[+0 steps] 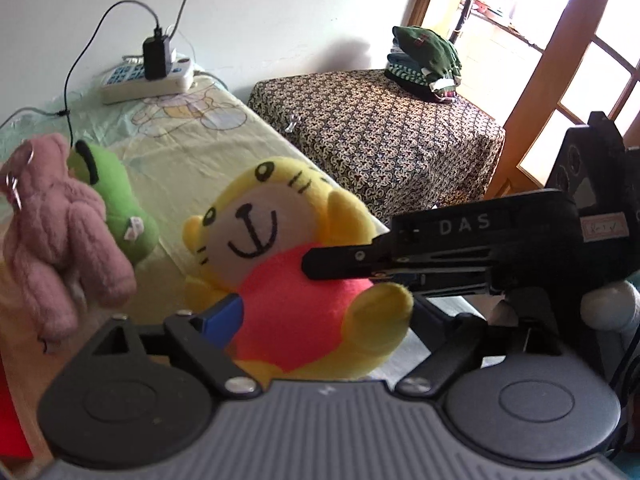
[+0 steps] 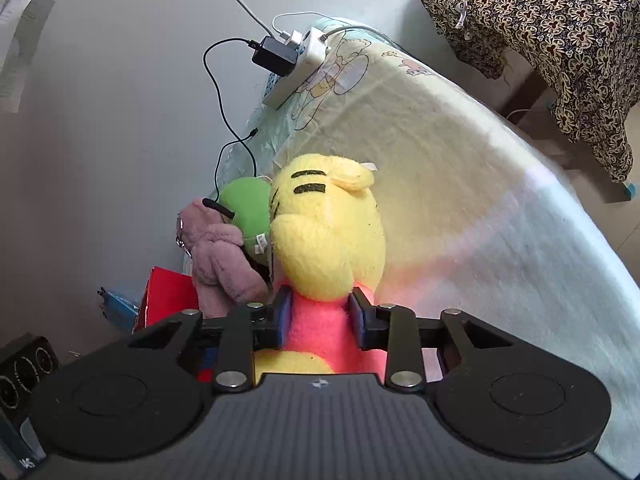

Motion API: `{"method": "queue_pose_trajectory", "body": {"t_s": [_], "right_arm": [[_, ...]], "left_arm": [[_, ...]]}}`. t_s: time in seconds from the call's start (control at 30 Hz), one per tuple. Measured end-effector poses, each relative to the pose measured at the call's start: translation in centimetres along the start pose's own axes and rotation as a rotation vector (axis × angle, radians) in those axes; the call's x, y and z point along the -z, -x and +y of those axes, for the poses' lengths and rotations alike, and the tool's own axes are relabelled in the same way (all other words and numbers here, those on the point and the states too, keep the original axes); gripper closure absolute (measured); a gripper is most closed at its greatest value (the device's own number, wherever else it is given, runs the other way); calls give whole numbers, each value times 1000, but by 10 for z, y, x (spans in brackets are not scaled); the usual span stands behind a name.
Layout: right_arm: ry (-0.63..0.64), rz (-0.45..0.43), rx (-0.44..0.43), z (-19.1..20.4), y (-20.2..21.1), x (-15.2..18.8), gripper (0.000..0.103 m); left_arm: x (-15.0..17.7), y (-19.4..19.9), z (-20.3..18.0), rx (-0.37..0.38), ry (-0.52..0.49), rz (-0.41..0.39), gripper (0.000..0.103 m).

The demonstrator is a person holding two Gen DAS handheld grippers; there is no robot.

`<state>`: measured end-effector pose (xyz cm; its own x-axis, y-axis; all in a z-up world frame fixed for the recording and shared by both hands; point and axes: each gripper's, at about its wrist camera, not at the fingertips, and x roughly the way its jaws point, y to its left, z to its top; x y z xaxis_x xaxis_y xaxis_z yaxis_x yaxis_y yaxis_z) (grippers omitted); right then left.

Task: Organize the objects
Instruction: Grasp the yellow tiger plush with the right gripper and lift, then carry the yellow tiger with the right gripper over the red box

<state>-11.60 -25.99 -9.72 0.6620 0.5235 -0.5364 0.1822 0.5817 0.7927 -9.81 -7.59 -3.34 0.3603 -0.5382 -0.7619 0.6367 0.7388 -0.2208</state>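
A yellow tiger plush [image 1: 280,232] in a red shirt is at the bed's near edge. My right gripper [image 2: 322,316] is shut on it, blue pads pressed into the red shirt just below the head [image 2: 328,232]. In the left wrist view the right gripper's fingers [image 1: 344,262] reach in from the right across the plush's chest. My left gripper [image 1: 320,320] is spread wide with the plush's body between its jaws. Only its left blue pad [image 1: 224,316] shows, beside the shirt. A pink plush bear [image 1: 60,232] [image 2: 224,256] and a green plush [image 1: 116,200] [image 2: 248,208] lie together just left of the tiger.
The bed sheet [image 1: 192,140] [image 2: 460,160] runs back to a white power strip with a black charger [image 1: 148,76] [image 2: 296,68] by the wall. A table under patterned cloth [image 1: 380,132] holds folded clothes [image 1: 424,60]. A red box [image 2: 168,296] sits beside the bed.
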Motion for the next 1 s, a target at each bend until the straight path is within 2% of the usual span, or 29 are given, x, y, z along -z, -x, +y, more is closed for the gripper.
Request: {"method": "queue_pose_trajectory", "body": {"t_s": [0.13,0.27,0.4,0.47,0.6,0.83,1.0], "right_arm": [[20,26,13,4,-4,7,71],[48,17,36,7,-9,11,63],[31,17,41,4,-13,12,60],[51,20,35,8,-11,13,66],[131,15,15,25,-4,20,69],[214,-77,-40,56,23,32,70],[263,-145,-87,92,26,47,70]], "left_arm": [[10,-6,21,45,111,26,12],[20,-24,30,73,176,73,12],[20,-24,19,35,139,59,16],[20,-20,13,17,115,51,18],[21,-10,6,-15,85,38,20],[18,35,-2,-21,23,-66,20],[18,74,2,-55,-42,-148,20]]}}
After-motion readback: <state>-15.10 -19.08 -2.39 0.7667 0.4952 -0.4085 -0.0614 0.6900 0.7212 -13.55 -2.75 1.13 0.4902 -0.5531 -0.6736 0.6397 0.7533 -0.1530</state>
